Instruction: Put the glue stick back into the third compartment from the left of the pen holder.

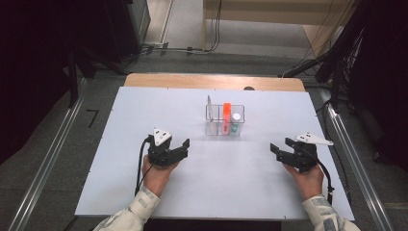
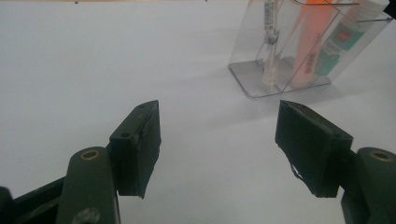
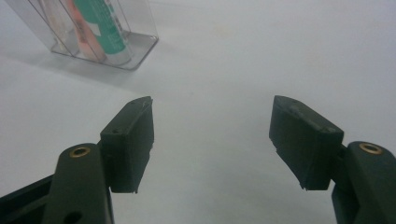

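Note:
A clear plastic organizer (image 1: 212, 129) stands on the white table mat (image 1: 139, 115), right of centre towards the back. In it stand an orange tube (image 1: 226, 113), a white-capped green tube (image 1: 235, 121) and a thin clear pen-like stick (image 1: 209, 107). My left gripper (image 1: 181, 149) rests low over the mat, left of and nearer than the organizer, open with nothing between its fingers. In the left gripper view the gripper (image 2: 219, 135) faces the organizer (image 2: 250, 79). My right gripper (image 1: 278, 153) sits to the organizer's right, also open and empty. The right gripper view has the gripper (image 3: 212, 135) over bare mat, with the organizer (image 3: 137, 46) at upper left.
A wooden table edge (image 1: 214, 81) shows behind the mat. Metal rails (image 1: 48, 159) run along both sides on the floor. Dark stands and cables (image 1: 332, 62) crowd the back right. Bare mat lies between the two grippers.

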Available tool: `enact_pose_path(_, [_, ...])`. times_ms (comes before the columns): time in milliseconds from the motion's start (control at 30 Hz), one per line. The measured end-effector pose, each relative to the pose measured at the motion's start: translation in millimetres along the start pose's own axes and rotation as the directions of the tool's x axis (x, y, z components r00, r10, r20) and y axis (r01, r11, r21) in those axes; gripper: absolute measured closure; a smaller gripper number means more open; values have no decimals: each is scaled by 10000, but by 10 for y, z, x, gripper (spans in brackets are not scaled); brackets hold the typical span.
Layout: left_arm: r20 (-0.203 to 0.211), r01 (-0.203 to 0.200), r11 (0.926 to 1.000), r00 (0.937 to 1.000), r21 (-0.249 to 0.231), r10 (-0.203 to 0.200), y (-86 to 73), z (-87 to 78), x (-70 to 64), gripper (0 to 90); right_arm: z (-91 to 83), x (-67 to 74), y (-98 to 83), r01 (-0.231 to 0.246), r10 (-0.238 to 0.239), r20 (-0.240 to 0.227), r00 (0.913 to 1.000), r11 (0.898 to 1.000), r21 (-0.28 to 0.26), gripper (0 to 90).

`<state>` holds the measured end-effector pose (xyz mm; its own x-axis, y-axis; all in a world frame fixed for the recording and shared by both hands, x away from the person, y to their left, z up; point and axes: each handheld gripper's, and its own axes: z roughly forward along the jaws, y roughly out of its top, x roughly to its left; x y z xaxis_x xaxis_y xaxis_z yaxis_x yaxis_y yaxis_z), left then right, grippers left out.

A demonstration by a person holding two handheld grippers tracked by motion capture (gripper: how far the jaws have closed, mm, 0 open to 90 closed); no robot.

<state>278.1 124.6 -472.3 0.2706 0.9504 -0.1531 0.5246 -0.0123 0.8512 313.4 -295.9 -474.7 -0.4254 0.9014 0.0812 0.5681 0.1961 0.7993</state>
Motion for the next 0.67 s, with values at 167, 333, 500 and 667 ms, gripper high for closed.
enact_pose_path(167, [-177, 133, 9999, 9998, -36, -133, -3, -47, 93, 301, -53, -40, -65, -2, 0, 150, 9999, 9999, 101, 291])
enact_pose_path(333, [-362, 207, 9998, 9991, -83, -210, -31, -115, 196, 298, -90, -61, -106, -23, 18, 288, 9996, 9999, 170, 290])
enact_pose_path(500, [-522, 349, 9994, 9980, -36, -350, -88, -199, 330, 298, -112, -73, -121, -90, 81, 394, 9992, 9997, 225, 287])
enact_pose_path(667, [-735, 390, 9992, 9965, 12, -388, -133, -270, 441, 285, -111, -71, -125, -52, 39, 490, 9988, 9997, 257, 281])
